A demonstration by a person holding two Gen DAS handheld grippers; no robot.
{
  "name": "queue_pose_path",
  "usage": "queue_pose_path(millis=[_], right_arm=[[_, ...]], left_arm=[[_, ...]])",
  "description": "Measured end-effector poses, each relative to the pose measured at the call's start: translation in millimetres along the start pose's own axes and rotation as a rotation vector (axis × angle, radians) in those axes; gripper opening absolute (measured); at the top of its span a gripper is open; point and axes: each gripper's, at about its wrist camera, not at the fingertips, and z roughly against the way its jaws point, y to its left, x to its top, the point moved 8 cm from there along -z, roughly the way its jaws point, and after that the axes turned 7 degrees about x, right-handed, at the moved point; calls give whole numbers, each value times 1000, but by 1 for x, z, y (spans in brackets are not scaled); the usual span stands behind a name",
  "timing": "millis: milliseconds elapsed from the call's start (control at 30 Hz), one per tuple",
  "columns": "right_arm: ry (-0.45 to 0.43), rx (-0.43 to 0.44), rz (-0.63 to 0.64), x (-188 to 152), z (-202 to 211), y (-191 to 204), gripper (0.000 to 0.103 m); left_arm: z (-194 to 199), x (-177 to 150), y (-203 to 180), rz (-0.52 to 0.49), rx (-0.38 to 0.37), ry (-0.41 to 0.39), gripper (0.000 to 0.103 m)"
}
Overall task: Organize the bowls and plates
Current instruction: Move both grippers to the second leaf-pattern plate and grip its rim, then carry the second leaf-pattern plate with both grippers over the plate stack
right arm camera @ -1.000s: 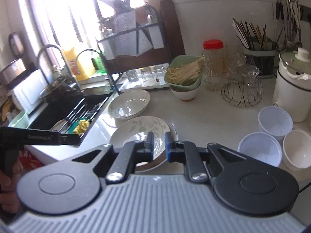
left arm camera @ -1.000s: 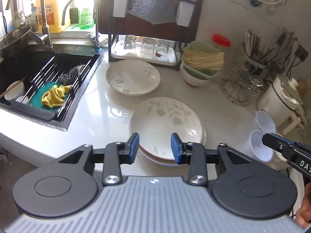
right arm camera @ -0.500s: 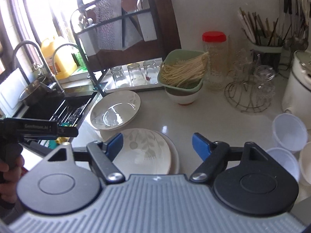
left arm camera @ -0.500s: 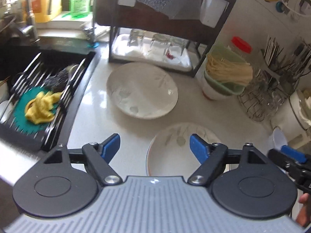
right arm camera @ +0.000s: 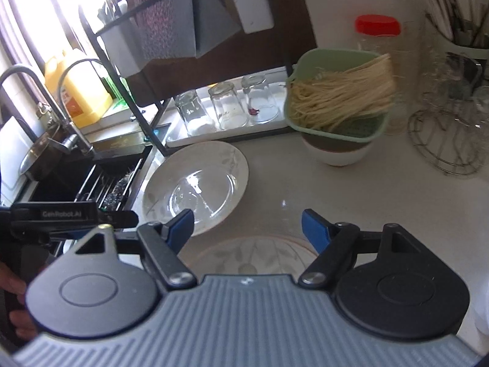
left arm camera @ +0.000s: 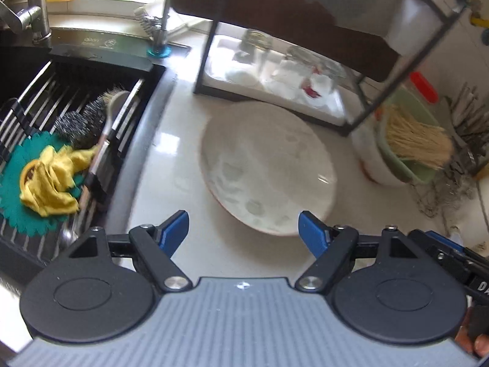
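Note:
A shallow white plate with a faint leaf pattern (left arm camera: pixel 266 168) lies alone on the pale counter in front of the dish rack. My left gripper (left arm camera: pixel 243 226) is open wide just short of its near rim, with nothing between the blue pads. In the right wrist view the same plate (right arm camera: pixel 195 186) sits left of centre. A stack of leaf-pattern plates (right arm camera: pixel 256 253) lies just under my right gripper (right arm camera: pixel 247 223), which is also open wide and empty. A white bowl (right arm camera: pixel 336 153) stands at the back under a green basket of noodles (right arm camera: pixel 336 98).
A black sink (left arm camera: pixel 91 70) with a rack, brushes and a yellow cloth (left arm camera: pixel 49 183) borders the plate on the left. A dark dish rack (left arm camera: pixel 305 61) with upturned glasses (right arm camera: pixel 226 110) stands behind it. A wire stand (right arm camera: pixel 443 140) and a red-lidded jar (right arm camera: pixel 379 46) are at the right.
Both grippers went from nearly shut to wide open. Both moved forward and down toward the far plate, which now looms larger. The plate stack has slipped toward the bottom of the views.

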Motion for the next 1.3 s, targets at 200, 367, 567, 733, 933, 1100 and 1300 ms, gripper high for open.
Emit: queue_pose_path(millis=[200,367,567,733,933,1100,1300], right_arm=[[58,13,-18,3,-42,5,73],[57,-20,-20,16,-74,2,70],[94,-45,-67,22,-109,-11,51],[118,-37,-115,19,-132,-19,35],[132,-25,-117,16,-147,-20,18],[144,-38,-112,19,-153,-16,17],[156,-14,-132,18,-143,-18,17]], left_arm=[[-31,16,24,19,1,-1,82],[-58,42,27,-47,1,-5,81],[-89,55,19,-101,-47,23,65],[-110,59,17,-91,-71,61,40],[-122,66,10,-139,-100,66,29],[-125,72,10,-143,-118,78,29],[-116,76,8,-184,-178,124,29]])
